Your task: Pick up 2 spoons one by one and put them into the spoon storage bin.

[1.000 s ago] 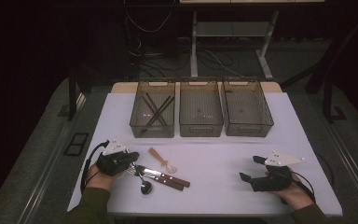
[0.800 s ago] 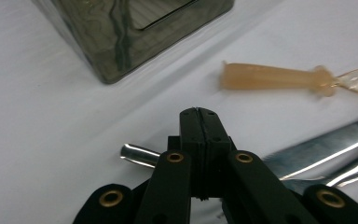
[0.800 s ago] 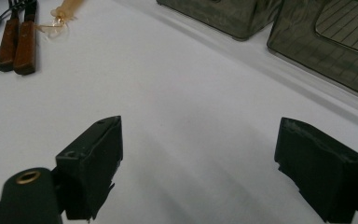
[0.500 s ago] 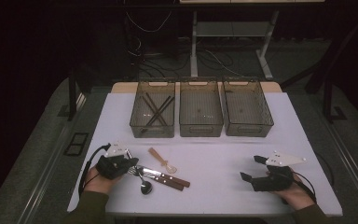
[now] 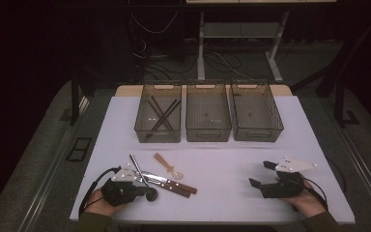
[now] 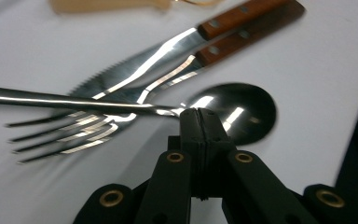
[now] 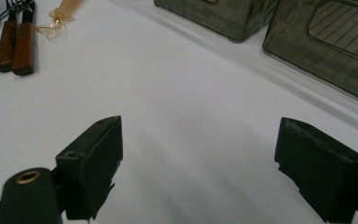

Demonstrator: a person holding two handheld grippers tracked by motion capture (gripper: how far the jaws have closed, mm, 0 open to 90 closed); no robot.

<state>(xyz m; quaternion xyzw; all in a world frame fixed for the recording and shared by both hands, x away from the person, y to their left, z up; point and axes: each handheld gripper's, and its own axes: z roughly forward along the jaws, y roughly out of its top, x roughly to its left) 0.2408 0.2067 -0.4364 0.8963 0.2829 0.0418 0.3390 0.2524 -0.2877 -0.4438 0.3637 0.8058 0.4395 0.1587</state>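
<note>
My left gripper (image 5: 144,186) is shut on the neck of a metal spoon (image 6: 235,114), just behind its bowl. The spoon's handle (image 5: 135,164) points away toward the bins and crosses over the fork tines (image 6: 70,135). A fork and a knife (image 5: 174,183) with brown wooden handles lie side by side right of the gripper. A small pale spoon (image 5: 166,165) lies just beyond them. My right gripper (image 5: 262,174) rests at the near right of the table, open, with only bare tabletop between its jaws in the right gripper view (image 7: 214,163).
Three translucent bins stand in a row at the back of the white table (image 5: 222,159). The left bin (image 5: 145,128) holds dark chopsticks; the middle bin (image 5: 207,133) and right bin (image 5: 258,133) look bare. The table's near edge runs close under both hands.
My left gripper has drawn back toward the near edge with the spoon in its jaws, and the spoon's handle now points toward the bins. The right gripper has stayed in place.
</note>
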